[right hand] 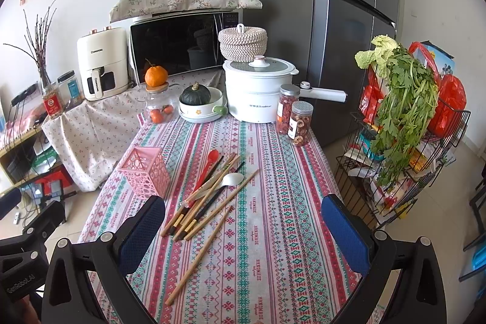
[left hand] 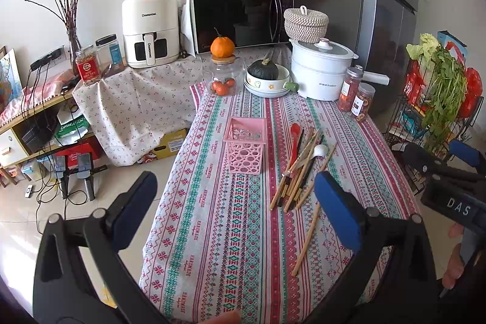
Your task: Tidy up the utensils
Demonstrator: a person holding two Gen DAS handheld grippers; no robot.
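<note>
Home kitchen-dining corner. Patterned cloth covering table (right hand: 273, 217). Microwave (right hand: 179, 41) under floral cover sitting at 12 o'clock, air fryer (right hand: 101, 63) at 11. Tall grey fridge (right hand: 343, 35) standing at 1 o'clock. White electric pot (right hand: 258, 93), squash in bowl (right hand: 194, 94), snack jars (right hand: 293, 114) crowding far table end. Wire rack (right hand: 407, 172) at 3 o'clock holding leafy greens (right hand: 401, 99).

The left gripper (left hand: 235, 210) is held low and level, its two blue-padded fingers (left hand: 135, 210) spread wide apart with nothing between them. The right gripper (right hand: 243, 233) is held the same way, its blue pads (right hand: 344, 233) wide apart and empty. In the left wrist view the right gripper's black body shows at the right edge, with the fingers of the person's hand (left hand: 454, 260) curled under it.
</note>
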